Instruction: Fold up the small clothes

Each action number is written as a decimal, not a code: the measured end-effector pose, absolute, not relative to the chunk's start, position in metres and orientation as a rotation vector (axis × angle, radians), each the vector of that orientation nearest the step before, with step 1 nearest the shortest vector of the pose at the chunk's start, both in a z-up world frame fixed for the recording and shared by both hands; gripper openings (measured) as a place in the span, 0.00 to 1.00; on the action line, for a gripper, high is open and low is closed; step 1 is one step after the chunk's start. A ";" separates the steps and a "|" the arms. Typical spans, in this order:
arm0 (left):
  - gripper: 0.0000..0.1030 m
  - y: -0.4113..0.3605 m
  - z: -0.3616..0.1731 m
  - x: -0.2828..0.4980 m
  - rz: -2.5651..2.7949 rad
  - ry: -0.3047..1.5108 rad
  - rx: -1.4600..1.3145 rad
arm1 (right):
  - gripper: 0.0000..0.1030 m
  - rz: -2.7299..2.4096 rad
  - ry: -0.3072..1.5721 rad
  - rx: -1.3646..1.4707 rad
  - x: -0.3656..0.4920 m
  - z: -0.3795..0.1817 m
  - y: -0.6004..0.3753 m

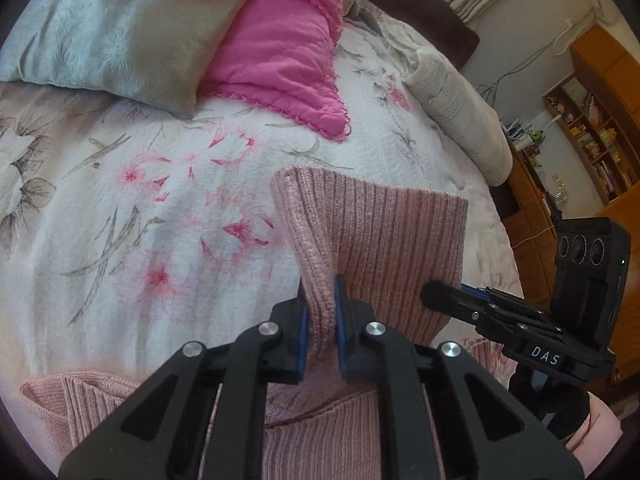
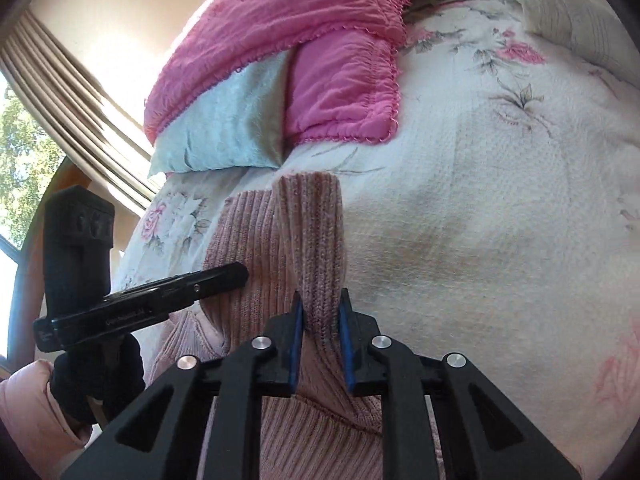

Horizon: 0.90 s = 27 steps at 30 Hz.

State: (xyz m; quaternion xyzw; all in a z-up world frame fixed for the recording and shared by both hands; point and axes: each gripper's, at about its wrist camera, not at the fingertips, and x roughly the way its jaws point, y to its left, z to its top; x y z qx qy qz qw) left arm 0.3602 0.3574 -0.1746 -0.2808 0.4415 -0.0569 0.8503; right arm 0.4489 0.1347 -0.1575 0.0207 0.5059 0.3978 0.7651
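Observation:
A dusty-pink ribbed knit garment (image 1: 384, 232) is lifted off the floral bedspread (image 1: 132, 208) by one edge, its lower part lying bunched beneath. My left gripper (image 1: 320, 300) is shut on the left corner of that raised edge. In the right wrist view, my right gripper (image 2: 320, 308) is shut on the other corner of the same pink garment (image 2: 316, 216). The right gripper (image 1: 444, 296) shows from the side at the right of the left wrist view, and the left gripper (image 2: 236, 274) at the left of the right wrist view. Both are held by black-gloved hands.
A pale blue pillow (image 1: 104, 36) and a bright pink cloth (image 1: 280, 52) lie at the head of the bed. A white rolled blanket (image 1: 460, 112) lies along the bed's right edge. Wooden shelves (image 1: 588, 132) stand beyond, and curtains (image 2: 72, 92) hang by a window.

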 end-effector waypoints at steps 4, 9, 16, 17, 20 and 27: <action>0.09 0.346 -0.150 0.313 -0.214 0.821 -0.495 | 0.16 0.928 0.980 -0.019 0.400 -0.132 0.113; 0.15 0.330 -0.144 0.242 -0.285 0.804 -0.354 | 0.16 0.985 0.957 -0.131 0.334 -0.130 0.092; 0.22 0.322 -0.209 0.160 -0.273 1.063 -0.247 | 0.24 0.944 1.176 -0.201 0.272 -0.181 0.044; 0.22 0.326 -0.214 0.154 -0.263 1.084 -0.275 | 0.24 0.929 1.211 -0.172 0.271 -0.185 0.037; 0.26 0.335 -0.213 0.155 -0.241 1.078 -0.424 | 0.30 0.917 1.262 -0.012 0.276 -0.182 0.025; 0.53 0.321 -0.216 0.211 -0.131 1.117 -0.618 | 0.53 0.855 1.366 0.280 0.315 -0.190 0.066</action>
